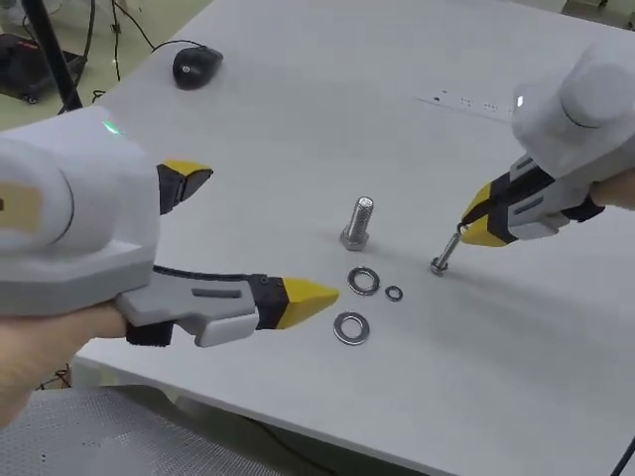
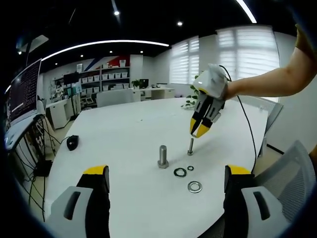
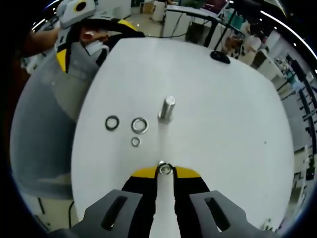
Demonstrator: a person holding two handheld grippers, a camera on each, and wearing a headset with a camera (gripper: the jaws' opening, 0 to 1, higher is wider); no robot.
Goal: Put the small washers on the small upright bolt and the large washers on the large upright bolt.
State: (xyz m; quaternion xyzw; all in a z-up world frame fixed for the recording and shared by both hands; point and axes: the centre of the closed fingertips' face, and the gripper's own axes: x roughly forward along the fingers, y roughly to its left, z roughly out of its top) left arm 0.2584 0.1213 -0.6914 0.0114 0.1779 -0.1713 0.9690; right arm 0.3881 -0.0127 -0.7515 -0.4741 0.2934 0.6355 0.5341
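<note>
**Right tool pinching a small washer at the small bolt, left tool wide open**

So the white desk (image 1: 298, 129) carries everything here. The left tool (image 1: 263, 233) hangs over the near-left part of the desk, jaws spread wide with nothing between them. The right tool (image 1: 466, 230) comes in from the right side with its jaws almost closed. In the right gripper view you can see a small washer (image 3: 165, 169) nipped between the yellow tips, right at the top of the small bolt (image 1: 442, 260). Can't tell if the washer is already around the thread or just at the tip.

A black mouse (image 1: 196, 64) sits way off by the far-left corner. The large bolt (image 1: 359, 223) stands on its head, thread up, closer to the near edge than the far one. The small bolt stands to its right, apart from it.

Between the bolts and the near edge, 3 loose washers lie flat:
- 1 large washer (image 1: 364, 281) just in front of the large bolt
- a second small washer (image 1: 394, 294) just beside it on the right, not touching
- the other large washer (image 1: 351, 327) nearer the near edge, apart from both
</note>
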